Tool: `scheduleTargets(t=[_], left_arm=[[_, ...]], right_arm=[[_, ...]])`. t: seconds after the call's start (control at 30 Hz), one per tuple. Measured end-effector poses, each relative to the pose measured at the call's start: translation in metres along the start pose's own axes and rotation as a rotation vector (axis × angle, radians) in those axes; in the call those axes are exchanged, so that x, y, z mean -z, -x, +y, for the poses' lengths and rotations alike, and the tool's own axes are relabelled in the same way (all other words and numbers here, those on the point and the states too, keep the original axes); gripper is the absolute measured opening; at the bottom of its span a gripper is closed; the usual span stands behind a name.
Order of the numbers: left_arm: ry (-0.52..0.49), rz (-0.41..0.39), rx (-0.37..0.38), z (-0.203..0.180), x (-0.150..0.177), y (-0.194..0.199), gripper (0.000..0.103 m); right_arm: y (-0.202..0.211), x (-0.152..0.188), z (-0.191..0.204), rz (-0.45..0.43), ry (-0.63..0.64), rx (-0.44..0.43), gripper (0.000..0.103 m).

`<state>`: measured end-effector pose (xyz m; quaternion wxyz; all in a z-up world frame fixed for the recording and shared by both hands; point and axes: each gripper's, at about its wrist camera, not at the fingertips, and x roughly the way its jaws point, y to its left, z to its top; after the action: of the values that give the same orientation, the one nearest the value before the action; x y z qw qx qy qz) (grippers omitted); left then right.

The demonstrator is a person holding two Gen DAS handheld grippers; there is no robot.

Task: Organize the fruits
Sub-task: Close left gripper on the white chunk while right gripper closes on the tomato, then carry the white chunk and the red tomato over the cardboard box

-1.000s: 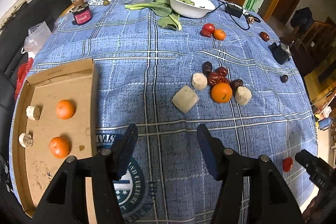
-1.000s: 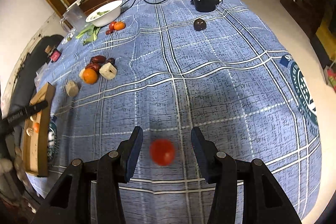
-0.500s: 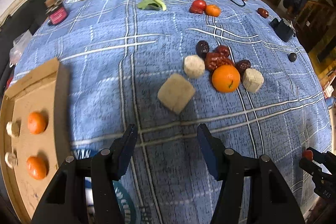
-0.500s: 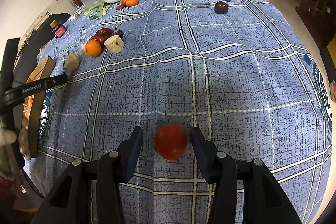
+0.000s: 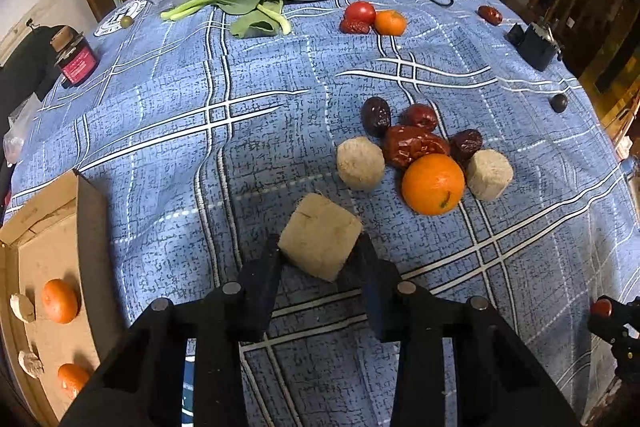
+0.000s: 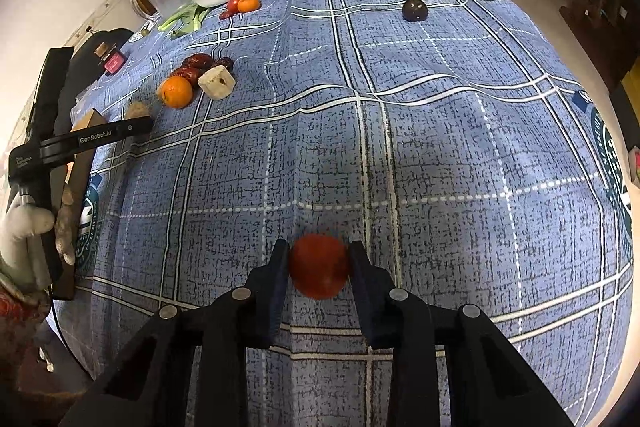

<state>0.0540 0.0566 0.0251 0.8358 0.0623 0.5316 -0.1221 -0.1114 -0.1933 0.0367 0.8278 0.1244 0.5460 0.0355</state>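
Blue tablecloth (image 6: 440, 147), right-view-only purple fruit (image 6: 415, 9)

The box (image 5: 48, 259) ran off the left and lower edges of the left wrist view, so its near end went unseen, and the lower orange (image 5: 72, 379) in it was partly covered by the left tongs (image 5: 320, 259). The tomato (image 6: 319, 265) between the right tongs (image 6: 319, 267) was blurred, its skin unreadable. In the right wrist view the box showed only as a thin edge behind the other tool. The small dark round thing (image 5: 558, 103) far right was too small to name. The gloved hand (image 6: 24, 239) was cut by the left edge.
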Motion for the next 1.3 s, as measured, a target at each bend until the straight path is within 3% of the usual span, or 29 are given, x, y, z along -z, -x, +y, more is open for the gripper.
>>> scheduleTargets(t=[0.23, 0.37, 0.57, 0.67, 0.8, 1.07, 1.3], left_arm=[[0.147, -0.056, 0.087, 0.032, 0.015, 0.044, 0.035], [0.227, -0.089, 0.076, 0.073, 0.034, 0.078, 0.035], [0.345, -0.086, -0.062, 0.161, 0.088, 0.118, 0.035], [0.381, -0.043, -0.144, 0.199, 0.117, 0.122, 0.036], [0.412, 0.008, -0.186, 0.234, 0.144, 0.117, 0.036], [0.364, 0.054, -0.163, 0.248, 0.156, 0.101, 0.036], [0.337, 0.055, -0.121, 0.251, 0.148, 0.096, 0.036]], right_arm=[[0.013, -0.008, 0.027, -0.032, 0.044, -0.012, 0.032], [0.008, -0.022, 0.072, -0.033, 0.125, -0.064, 0.032], [-0.004, -0.037, 0.178, -0.034, 0.311, -0.188, 0.032], [-0.012, -0.036, 0.239, -0.029, 0.413, -0.250, 0.032], [-0.027, -0.023, 0.310, 0.009, 0.522, -0.325, 0.033], [-0.079, 0.004, 0.391, 0.100, 0.627, -0.320, 0.033], [-0.104, 0.011, 0.398, 0.135, 0.619, -0.275, 0.033]])
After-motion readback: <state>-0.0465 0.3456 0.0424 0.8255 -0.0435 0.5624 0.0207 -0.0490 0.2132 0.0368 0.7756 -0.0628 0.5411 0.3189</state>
